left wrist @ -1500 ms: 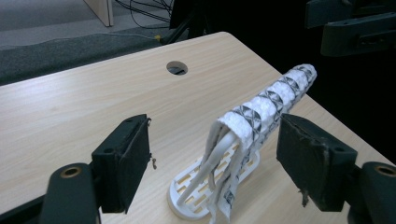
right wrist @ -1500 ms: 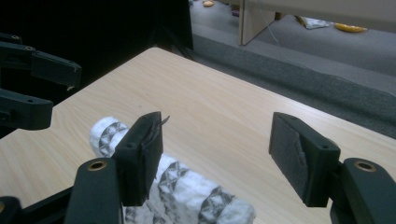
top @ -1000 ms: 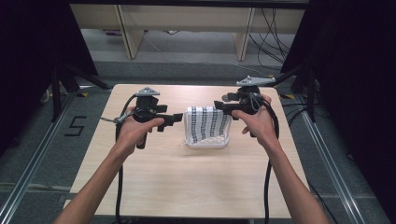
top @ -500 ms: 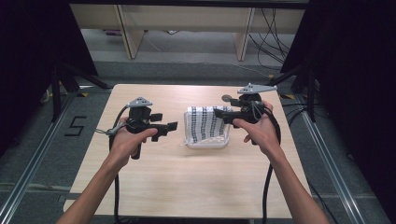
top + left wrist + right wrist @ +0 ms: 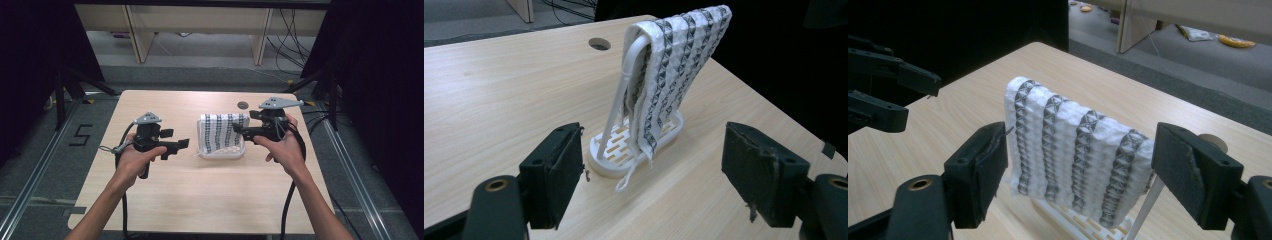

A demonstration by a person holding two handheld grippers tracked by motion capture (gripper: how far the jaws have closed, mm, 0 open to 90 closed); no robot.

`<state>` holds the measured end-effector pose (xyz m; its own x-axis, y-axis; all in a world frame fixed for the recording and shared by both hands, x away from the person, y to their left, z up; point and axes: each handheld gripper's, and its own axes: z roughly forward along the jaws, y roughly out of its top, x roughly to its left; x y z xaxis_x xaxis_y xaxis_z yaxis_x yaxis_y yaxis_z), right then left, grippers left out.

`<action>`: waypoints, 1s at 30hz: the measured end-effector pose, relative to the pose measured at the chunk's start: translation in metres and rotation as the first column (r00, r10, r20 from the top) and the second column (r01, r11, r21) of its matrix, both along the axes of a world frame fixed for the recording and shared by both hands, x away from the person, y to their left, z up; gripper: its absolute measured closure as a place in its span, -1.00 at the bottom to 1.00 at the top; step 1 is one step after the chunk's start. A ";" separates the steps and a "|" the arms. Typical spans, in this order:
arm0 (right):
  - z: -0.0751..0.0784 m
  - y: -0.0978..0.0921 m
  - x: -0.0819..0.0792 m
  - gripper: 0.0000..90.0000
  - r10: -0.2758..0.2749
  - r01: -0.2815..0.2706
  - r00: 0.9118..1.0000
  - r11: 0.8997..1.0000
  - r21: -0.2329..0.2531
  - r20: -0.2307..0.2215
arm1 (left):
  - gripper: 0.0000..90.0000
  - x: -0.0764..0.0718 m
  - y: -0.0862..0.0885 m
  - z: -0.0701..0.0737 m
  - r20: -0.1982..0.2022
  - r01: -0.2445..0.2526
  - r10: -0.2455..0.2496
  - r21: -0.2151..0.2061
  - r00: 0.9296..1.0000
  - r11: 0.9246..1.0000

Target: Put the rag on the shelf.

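I have drawn my left gripper [image 5: 183,143] back from the striped cloth [image 5: 223,131] toward the table's [image 5: 210,200] left and near edges, while my right gripper [image 5: 239,131] edged nearer the cloth.

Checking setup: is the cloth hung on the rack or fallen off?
Hung: the cloth drapes over the upright rack.

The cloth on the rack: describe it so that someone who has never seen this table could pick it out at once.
On the wooden table, between the two grippers, stands a white slotted rack with an upright hoop. The cloth hangs folded over that hoop: white and quilted, with dark zigzag stripes, the only fabric there.
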<state>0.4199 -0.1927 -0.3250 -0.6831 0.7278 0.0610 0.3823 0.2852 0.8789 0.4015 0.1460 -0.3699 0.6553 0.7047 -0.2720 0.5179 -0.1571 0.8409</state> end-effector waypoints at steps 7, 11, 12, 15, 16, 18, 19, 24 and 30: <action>-0.005 -0.005 -0.010 -0.47 -0.005 0.005 1.000 1.000 0.005 -0.014 | -0.47 -0.011 0.000 -0.004 0.003 0.017 -0.017 -0.017 1.000 1.000; -0.009 -0.008 -0.013 -0.47 -0.003 0.003 1.000 1.000 0.011 -0.023 | -0.47 -0.014 0.001 -0.005 0.012 0.019 -0.019 -0.021 1.000 1.000; -0.010 -0.009 -0.013 -0.47 -0.005 0.005 1.000 1.000 0.011 0.003 | -0.47 -0.016 0.001 -0.006 0.012 0.018 -0.018 -0.015 1.000 1.000; -0.011 -0.010 -0.016 -0.47 -0.001 0.001 1.000 1.000 0.012 -0.018 | -0.47 -0.018 0.001 -0.008 0.014 0.027 -0.027 -0.018 1.000 0.999; -0.012 -0.010 -0.016 -0.47 0.009 -0.008 1.000 1.000 0.017 -0.009 | -0.47 -0.019 0.000 -0.009 0.014 0.025 -0.025 -0.021 1.000 0.999; -0.014 -0.011 -0.018 -0.47 0.010 -0.010 1.000 1.000 0.011 -0.007 | -0.47 -0.022 0.000 -0.010 0.012 0.029 -0.029 -0.018 1.000 0.999; -0.014 -0.011 -0.020 -0.47 -0.002 0.002 1.000 1.000 0.014 -0.024 | -0.48 -0.022 0.000 -0.011 0.019 0.031 -0.030 -0.022 0.999 0.999; -0.017 -0.012 -0.025 -0.49 0.012 -0.011 1.000 1.000 0.022 -0.023 | -0.54 -0.027 0.001 -0.014 0.012 0.036 -0.036 -0.015 0.999 0.999; -0.022 -0.014 -0.032 -0.53 0.019 -0.019 0.999 0.999 0.026 -0.033 | -0.56 -0.032 0.003 -0.020 0.026 0.043 -0.043 -0.001 0.999 0.999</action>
<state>0.3878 -0.2065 -0.3473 -0.6941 0.7126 0.1023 0.4059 0.2700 0.8731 0.3697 0.1493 -0.3902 0.6921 0.6751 -0.2556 0.4888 -0.1777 0.8541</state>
